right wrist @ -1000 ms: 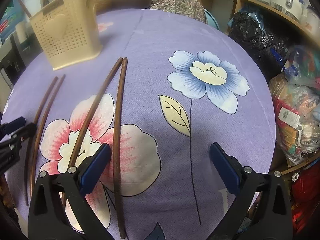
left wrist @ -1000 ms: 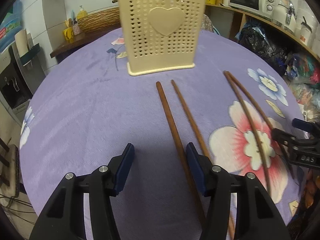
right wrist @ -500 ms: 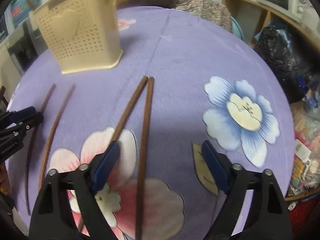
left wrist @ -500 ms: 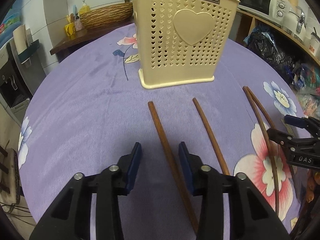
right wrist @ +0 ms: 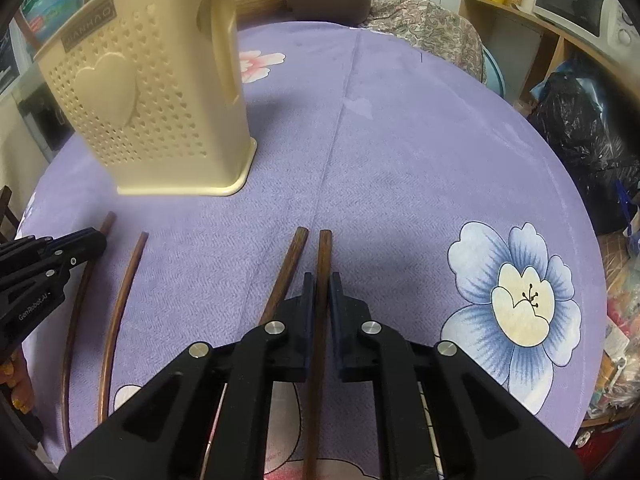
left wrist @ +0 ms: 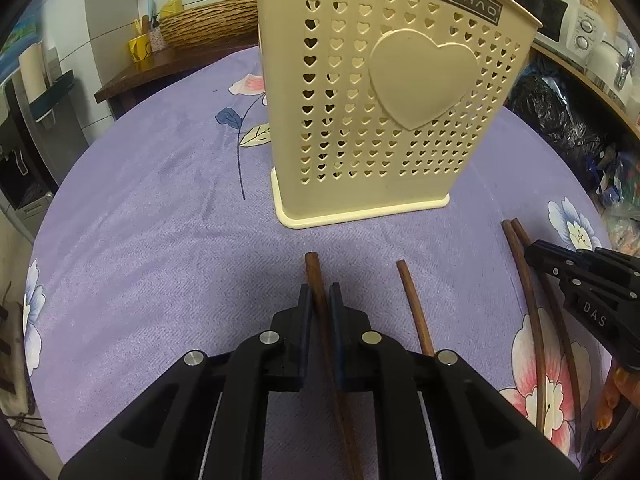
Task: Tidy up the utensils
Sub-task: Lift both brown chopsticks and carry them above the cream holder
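Four brown wooden chopsticks lie on the purple flowered tablecloth in front of a cream perforated utensil holder (left wrist: 380, 100) with a heart on its side. My left gripper (left wrist: 319, 291) is shut on the leftmost chopstick (left wrist: 313, 270) close to its far end. A thinner chopstick (left wrist: 414, 304) lies just to its right. In the right wrist view, my right gripper (right wrist: 322, 281) is shut on the rightmost chopstick (right wrist: 325, 248), and its neighbour (right wrist: 291, 266) lies beside the left finger. The holder (right wrist: 152, 92) stands far left there.
The tablecloth (left wrist: 160, 220) covers a round table. A wicker basket (left wrist: 208, 24) and small cups sit on a side shelf behind. Black bags (right wrist: 580, 132) and shelves with a microwave (right wrist: 572, 4) crowd the right side. The right gripper's body (left wrist: 588, 288) shows at the left view's edge.
Both grippers moved forward toward the holder and went from open to shut, each closing on one chopstick near its far end.
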Action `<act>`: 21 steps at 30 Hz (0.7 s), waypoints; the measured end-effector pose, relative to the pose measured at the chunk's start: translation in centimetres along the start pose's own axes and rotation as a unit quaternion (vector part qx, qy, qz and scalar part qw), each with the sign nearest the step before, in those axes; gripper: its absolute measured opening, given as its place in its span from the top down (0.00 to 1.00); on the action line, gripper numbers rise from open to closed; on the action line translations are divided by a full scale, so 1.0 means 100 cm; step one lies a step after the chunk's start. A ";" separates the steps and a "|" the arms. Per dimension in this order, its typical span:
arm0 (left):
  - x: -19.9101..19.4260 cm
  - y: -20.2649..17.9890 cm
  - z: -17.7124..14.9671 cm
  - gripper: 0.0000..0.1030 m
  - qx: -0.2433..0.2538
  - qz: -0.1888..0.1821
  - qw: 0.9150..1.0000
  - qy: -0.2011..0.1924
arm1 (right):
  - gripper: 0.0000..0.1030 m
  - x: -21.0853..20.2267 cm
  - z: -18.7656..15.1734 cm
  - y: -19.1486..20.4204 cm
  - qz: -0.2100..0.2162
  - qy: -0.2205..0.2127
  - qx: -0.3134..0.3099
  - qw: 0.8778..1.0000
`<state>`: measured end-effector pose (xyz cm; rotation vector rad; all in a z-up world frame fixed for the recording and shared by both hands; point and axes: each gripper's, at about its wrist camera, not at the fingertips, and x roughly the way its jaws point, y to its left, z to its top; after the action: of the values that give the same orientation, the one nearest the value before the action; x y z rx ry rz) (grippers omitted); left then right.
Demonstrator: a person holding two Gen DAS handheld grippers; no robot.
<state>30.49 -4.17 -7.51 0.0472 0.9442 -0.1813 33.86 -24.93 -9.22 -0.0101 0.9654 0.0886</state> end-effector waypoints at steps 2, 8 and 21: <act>-0.001 0.000 0.000 0.91 -0.006 -0.007 1.000 -0.002 | 0.92 0.000 0.000 -0.004 0.016 -0.002 0.009 1.000; -0.036 0.002 0.001 0.91 -0.014 -0.026 0.998 -0.047 | 0.92 -0.030 0.001 -0.018 0.055 -0.038 0.033 0.997; -0.186 0.016 0.003 0.92 0.003 -0.078 0.972 -0.220 | 0.92 -0.177 -0.007 -0.049 0.152 -0.169 0.035 0.973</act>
<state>20.43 -0.14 7.64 -0.0605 0.5046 -0.3261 23.63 -31.15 4.77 0.2128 0.6229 0.3284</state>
